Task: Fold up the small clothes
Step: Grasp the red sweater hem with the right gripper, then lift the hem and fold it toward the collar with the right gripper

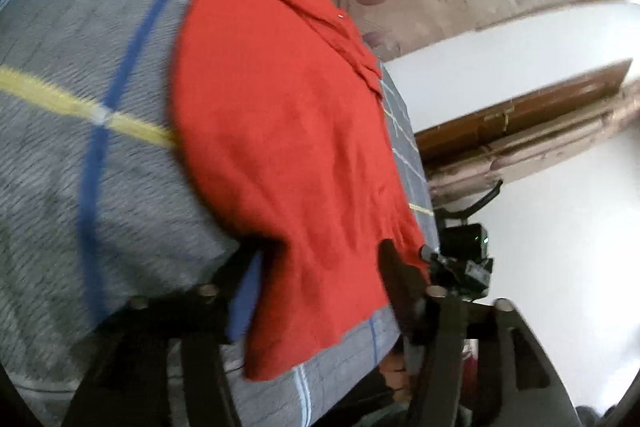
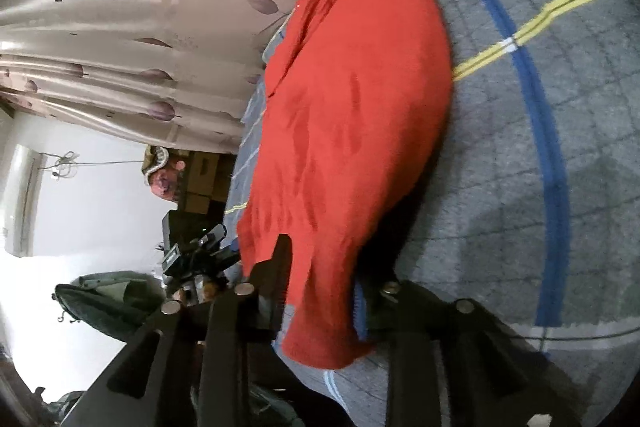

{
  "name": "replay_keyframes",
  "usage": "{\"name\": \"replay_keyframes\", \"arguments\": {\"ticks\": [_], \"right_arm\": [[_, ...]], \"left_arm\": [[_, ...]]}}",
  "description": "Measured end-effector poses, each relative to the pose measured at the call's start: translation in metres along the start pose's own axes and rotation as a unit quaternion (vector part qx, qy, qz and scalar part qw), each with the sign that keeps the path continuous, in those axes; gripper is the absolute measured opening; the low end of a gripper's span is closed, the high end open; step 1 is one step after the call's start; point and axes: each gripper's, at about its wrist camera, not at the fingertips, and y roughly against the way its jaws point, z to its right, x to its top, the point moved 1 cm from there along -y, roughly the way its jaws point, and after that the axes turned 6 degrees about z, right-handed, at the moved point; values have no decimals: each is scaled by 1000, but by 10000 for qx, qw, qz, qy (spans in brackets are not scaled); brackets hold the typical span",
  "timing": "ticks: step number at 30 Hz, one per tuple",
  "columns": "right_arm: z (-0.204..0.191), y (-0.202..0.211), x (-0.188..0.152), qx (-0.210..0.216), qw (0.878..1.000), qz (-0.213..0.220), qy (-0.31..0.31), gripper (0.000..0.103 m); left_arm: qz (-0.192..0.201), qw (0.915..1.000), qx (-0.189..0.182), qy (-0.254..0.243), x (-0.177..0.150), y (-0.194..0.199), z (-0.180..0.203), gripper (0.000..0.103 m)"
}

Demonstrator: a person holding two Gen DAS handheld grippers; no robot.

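Observation:
A small red knit garment (image 1: 280, 131) lies spread on a grey bedcover (image 1: 60, 187) with blue, yellow and white lines. My left gripper (image 1: 320, 259) is shut on the garment's near edge, one finger (image 1: 396, 267) on top and the other under the cloth. In the right wrist view the same red garment (image 2: 352, 107) runs away from me, and my right gripper (image 2: 320, 263) is shut on its near edge, one finger (image 2: 280, 259) over the cloth. Each wrist view shows the other gripper beside the garment's corner: the right one (image 1: 464, 263) and the left one (image 2: 196, 255).
The bedcover (image 2: 520, 187) ends at the bed's edge close to the garment. A pinkish leaf-print curtain (image 2: 120, 27) and a white wall (image 1: 560, 227) lie beyond the edge. A green bag (image 2: 104, 299) sits low beside the bed.

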Motion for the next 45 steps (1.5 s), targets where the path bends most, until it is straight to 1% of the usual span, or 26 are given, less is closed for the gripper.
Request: {"name": "replay_keyframes", "arguments": {"ticks": [1, 4, 6, 7, 8, 9, 10, 11, 12, 13, 14, 15, 16, 17, 20, 21, 22, 23, 25, 27, 30, 35, 38, 45], "right_arm": [[-1, -1, 0, 17, 10000, -4, 11, 29], [-5, -3, 1, -15, 10000, -25, 41, 31], [-7, -4, 0, -58, 9999, -51, 67, 33], [-8, -4, 0, -32, 9999, -49, 82, 34], [-8, -4, 0, -14, 9999, -45, 108, 35], [-10, -4, 0, -16, 9999, -50, 158, 34], [-11, -5, -1, -55, 9997, -70, 233, 34], [-13, -6, -1, -138, 9994, -100, 303, 32], [-16, -9, -2, -315, 9985, -139, 422, 31], [-17, -10, -3, -438, 9976, -161, 506, 29], [-18, -12, -4, -544, 9967, -169, 578, 24], [-18, -13, -5, -624, 9959, -172, 625, 15], [-15, -14, -5, -682, 9956, -189, 614, 11], [-12, -14, -5, -692, 9958, -178, 568, 9], [-7, -7, -5, -421, 9983, 36, 391, 9], [-6, -3, -4, -221, 9993, 135, 267, 9], [-6, 2, -1, 66, 9996, 241, 158, 9], [-8, 6, 1, 206, 9992, 334, 119, 9], [-10, 10, 7, 376, 9983, 451, 28, 9], [-14, 13, 13, 502, 9974, 521, 17, 9], [-23, 13, 20, 593, 9967, 544, 54, 9], [-40, 11, 43, 571, 9965, 555, 235, 9], [-54, 11, 69, 470, 9963, 572, 442, 9], [-70, 0, 129, 294, 9952, 616, 704, 9]], "left_arm": [[-20, 9999, 51, -106, -1, -1, 3, 67], [0, 9979, 287, -583, -9, -5, 15, 67], [83, 9978, 358, -547, -14, -1, 14, 61], [94, 9980, 380, -505, -15, -1, 12, 51], [53, 9981, 422, -450, -17, 0, 7, 34], [20, 9980, 463, -423, -18, -1, 5, 24], [-23, 9979, 546, -362, -20, -1, -3, 10], [17, 9984, 473, -293, -20, -1, -6, 10], [79, 9989, 411, -213, -20, 1, -9, 10], [110, 9988, 422, -216, -20, 1, -8, 9], [168, 9983, 484, -296, -20, 1, -6, 9], [210, 9977, 531, -363, -21, 0, -3, 9], [279, 9972, 559, -407, -22, 0, -1, 9], [337, 9971, 554, -396, -23, 0, 2, 9], [730, 9956, 420, -403, -20, 10, 14, 9], [870, 9949, 319, -405, -18, 14, 18, 9], [1032, 9935, 214, -418, -14, 22, 22, 9], [1174, 9917, 200, -486, -9, 28, 28, 9], [1292, 9894, 231, -616, -1, 34, 37, 9], [1331, 9887, 196, -661, 9, 37, 43, 9], [1370, 9875, 222, -749, 20, 38, 51, 9], [1521, 9840, 265, -885, 39, 37, 62, 9], [1635, 9824, 272, -866, 58, 36, 64, 9], [1792, 9802, 311, -788, 107, 29, 62, 9]]}}
